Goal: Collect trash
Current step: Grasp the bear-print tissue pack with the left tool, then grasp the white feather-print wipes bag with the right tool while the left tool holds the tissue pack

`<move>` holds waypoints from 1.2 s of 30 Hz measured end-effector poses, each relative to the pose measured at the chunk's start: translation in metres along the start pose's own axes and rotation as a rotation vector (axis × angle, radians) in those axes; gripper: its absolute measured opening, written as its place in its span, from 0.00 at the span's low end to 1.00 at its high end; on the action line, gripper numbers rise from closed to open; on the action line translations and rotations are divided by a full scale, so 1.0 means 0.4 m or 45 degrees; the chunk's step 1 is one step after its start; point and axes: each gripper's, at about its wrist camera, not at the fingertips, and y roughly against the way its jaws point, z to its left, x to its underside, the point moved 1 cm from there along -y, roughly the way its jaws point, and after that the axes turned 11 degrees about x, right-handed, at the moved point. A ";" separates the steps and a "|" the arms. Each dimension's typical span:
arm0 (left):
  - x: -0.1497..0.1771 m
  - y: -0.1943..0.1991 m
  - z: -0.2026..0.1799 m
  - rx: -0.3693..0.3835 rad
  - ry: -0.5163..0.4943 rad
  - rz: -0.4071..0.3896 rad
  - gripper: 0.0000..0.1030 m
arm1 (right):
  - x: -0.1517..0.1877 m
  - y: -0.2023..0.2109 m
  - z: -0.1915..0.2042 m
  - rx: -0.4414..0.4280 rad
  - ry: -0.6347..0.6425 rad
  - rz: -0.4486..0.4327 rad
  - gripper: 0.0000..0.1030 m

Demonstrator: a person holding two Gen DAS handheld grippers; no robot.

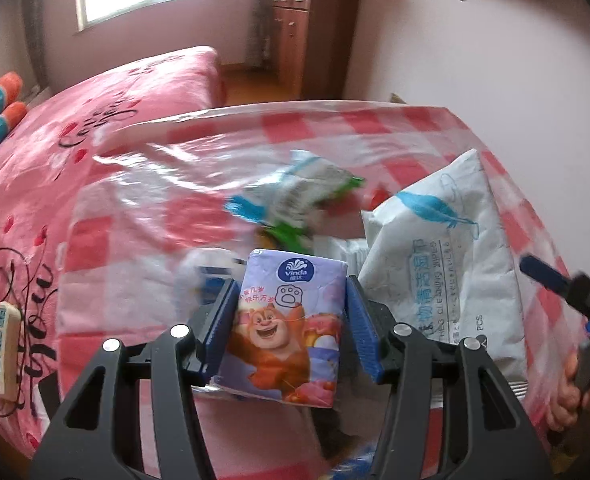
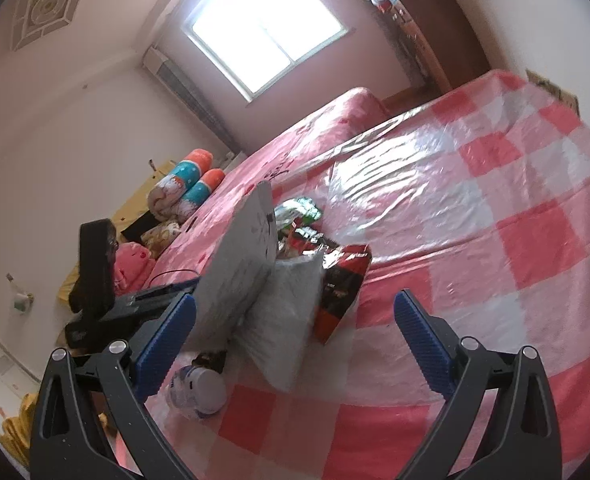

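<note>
A pink bedspread (image 1: 95,120) fills the left of the left wrist view; over its near part lies a red-and-white checked plastic sheet (image 2: 515,208), glossy and creased, which takes up the right half of the right wrist view. On that sheet, right of centre in the left view, a white wet-wipes pack (image 1: 443,256) leans tilted; above centre a crumpled green-and-blue wrapper (image 1: 295,196) is blurred; in the right view a red-and-black snack bag (image 2: 341,284) lies just right of the white pack, and a small white bottle (image 2: 203,388) sits at lower left. The left gripper (image 1: 291,312) points steeply down, its blue pads pressed on both sides of a purple tissue pack (image 1: 291,320), which sits upright between them at lower centre. The right gripper (image 2: 295,340) tilts gently downward over the sheet, jaws spread wide with nothing clasped; a hand (image 1: 567,396) grips its handle at the left view's right edge. A remote control (image 1: 3,348) rests at lower left.
</note>
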 end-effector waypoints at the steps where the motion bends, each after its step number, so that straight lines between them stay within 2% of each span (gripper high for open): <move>1: 0.005 0.002 -0.017 0.031 0.002 -0.002 0.53 | -0.003 0.011 0.001 0.012 0.011 -0.025 0.95; 6: 0.031 0.000 -0.104 0.112 -0.027 0.003 0.53 | -0.013 0.051 0.009 0.014 0.045 -0.091 0.95; 10: 0.051 -0.004 -0.146 0.126 -0.019 -0.004 0.53 | -0.004 0.048 0.013 0.023 0.076 -0.067 0.95; 15: 0.069 0.001 -0.137 0.137 0.069 -0.037 0.52 | 0.011 0.039 0.012 0.040 0.089 -0.027 0.94; 23: 0.095 0.069 -0.119 0.114 0.162 -0.123 0.52 | 0.026 0.043 0.001 0.082 0.155 0.092 0.94; 28: 0.117 0.149 -0.124 0.096 0.149 -0.193 0.52 | 0.060 0.046 0.007 0.081 0.198 0.209 0.93; 29: 0.126 0.166 -0.124 0.097 0.151 -0.203 0.52 | 0.070 0.046 0.012 0.085 0.208 0.223 0.92; 30: 0.135 0.181 -0.123 0.097 0.155 -0.211 0.52 | 0.085 0.047 0.017 0.064 0.208 0.253 0.83; 31: 0.144 0.195 -0.120 0.098 0.156 -0.216 0.52 | 0.095 0.048 0.023 0.043 0.205 0.277 0.80; 36: 0.192 0.262 -0.105 0.108 0.179 -0.247 0.52 | 0.163 0.081 0.070 -0.015 0.228 0.368 0.80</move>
